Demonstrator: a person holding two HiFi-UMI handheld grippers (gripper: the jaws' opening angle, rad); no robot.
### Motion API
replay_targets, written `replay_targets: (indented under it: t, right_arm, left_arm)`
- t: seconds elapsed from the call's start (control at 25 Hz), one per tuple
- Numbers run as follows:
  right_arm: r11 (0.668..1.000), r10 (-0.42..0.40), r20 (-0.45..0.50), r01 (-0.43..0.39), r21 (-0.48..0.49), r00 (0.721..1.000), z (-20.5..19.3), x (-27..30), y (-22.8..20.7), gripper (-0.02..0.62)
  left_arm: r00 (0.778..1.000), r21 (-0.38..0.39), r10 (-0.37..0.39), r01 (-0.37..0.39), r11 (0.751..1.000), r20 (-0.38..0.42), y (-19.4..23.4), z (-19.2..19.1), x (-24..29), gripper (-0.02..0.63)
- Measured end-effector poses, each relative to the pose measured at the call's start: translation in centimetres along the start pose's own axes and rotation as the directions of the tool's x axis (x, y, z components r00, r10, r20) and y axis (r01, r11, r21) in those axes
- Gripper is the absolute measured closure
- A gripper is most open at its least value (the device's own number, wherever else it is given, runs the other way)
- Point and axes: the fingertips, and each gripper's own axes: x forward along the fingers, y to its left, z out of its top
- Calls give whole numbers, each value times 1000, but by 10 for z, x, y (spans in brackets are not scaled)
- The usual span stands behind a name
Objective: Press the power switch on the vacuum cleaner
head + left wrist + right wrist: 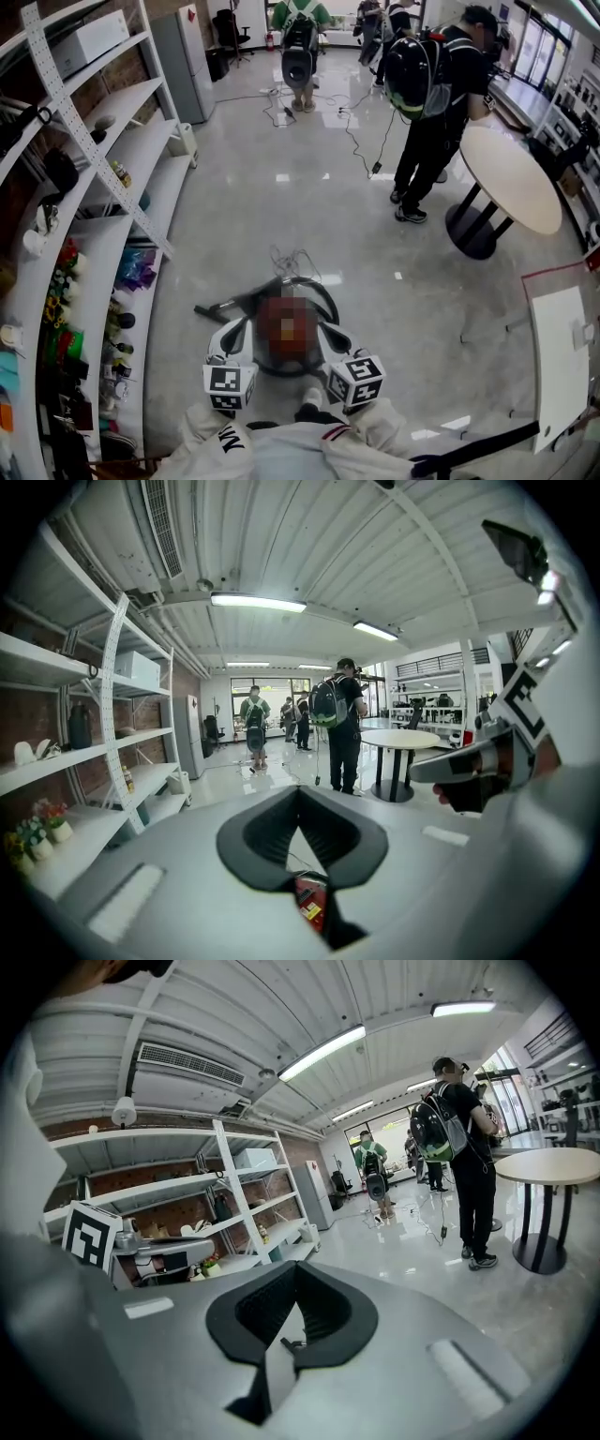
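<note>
Glossy grey floor (309,216) runs between white shelving (122,141) and a person (436,103) wearing a black backpack. No writing can be read: the cubes on both grippers carry only black-and-white square markers, and a small yellow label (312,912) on the red casing is too small to make out. The red canister vacuum cleaner (286,328) lies on the floor, ringed by its dark hose (323,292), directly between the two grippers. The left gripper (232,328) is just beside its left flank, the right gripper (330,333) just beside its right. Each gripper's jaws are together at the tips with nothing between them. Through the left gripper's narrow gap, the casing shows below.
</note>
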Motion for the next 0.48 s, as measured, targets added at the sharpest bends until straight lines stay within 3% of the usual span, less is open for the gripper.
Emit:
replay_targets:
  t: [0.48]
  right_arm:
    - [1000, 7, -23, -6, 31, 1000, 1, 7, -32, 594]
  left_arm:
    - [999, 0, 1, -1, 1000, -45, -17, -3, 22, 606]
